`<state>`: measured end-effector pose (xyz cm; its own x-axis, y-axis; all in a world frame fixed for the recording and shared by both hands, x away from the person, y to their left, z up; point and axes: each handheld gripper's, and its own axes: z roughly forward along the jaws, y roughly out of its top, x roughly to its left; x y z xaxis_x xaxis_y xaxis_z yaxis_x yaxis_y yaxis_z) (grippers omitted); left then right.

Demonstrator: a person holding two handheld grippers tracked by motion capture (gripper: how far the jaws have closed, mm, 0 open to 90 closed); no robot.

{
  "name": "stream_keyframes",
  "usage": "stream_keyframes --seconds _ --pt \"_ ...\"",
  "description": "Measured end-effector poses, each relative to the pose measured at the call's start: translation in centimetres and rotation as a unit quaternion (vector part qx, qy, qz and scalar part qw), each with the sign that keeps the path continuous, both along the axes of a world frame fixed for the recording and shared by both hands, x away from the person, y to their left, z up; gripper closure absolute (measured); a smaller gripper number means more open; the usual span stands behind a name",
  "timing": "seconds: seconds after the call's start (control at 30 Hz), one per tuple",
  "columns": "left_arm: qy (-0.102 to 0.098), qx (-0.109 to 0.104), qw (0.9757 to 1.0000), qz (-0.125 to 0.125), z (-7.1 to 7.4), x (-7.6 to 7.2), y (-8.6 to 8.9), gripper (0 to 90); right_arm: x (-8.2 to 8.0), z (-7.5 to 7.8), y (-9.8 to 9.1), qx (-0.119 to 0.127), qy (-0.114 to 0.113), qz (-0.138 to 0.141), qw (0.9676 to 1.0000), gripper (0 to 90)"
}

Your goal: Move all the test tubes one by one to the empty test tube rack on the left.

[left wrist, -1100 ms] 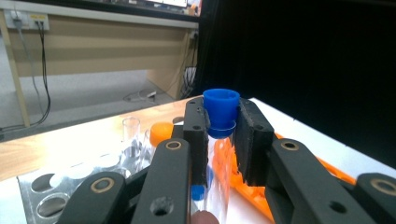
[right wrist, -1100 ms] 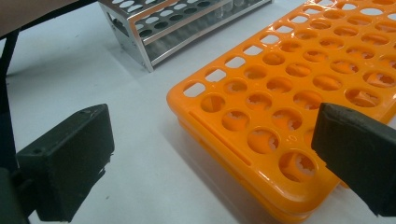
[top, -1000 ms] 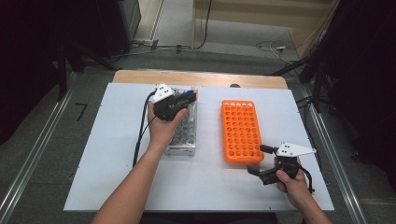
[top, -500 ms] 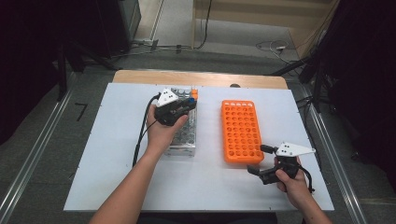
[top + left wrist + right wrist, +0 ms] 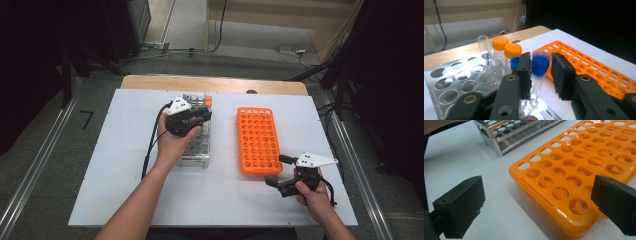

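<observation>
My left gripper hovers over the far end of the clear metal-framed tube rack. Its jaws have just been opening. A blue-capped clear tube stands blurred between them, close to the left jaw with a gap to the right one, its lower end over the rack. Two orange-capped tubes, an uncapped tube and another blue cap stand in the rack behind. My right gripper rests open at the near right corner of the orange rack, nothing between its jaws.
The orange rack has all its visible holes vacant. It lies right of the metal rack on the white tabletop. A wooden edge runs along the far side, with cables on the floor beyond it.
</observation>
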<state>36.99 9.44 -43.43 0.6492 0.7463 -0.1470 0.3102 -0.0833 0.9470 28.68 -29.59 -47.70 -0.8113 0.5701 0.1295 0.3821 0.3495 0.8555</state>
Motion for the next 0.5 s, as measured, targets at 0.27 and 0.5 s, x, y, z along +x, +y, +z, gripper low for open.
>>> stream_keyframes --seconds 0.27,0.5 --pt "0.010 -0.013 0.9999 0.001 0.2 -0.9 0.3 35.0 0.1 -0.1 -0.2 0.001 -0.001 -0.001 1.0000 0.0" --pt "0.017 -0.010 0.9997 -0.012 0.2 -2.4 1.1 5.0 0.2 -0.1 -0.3 0.002 0.000 -0.004 1.0000 0.0"
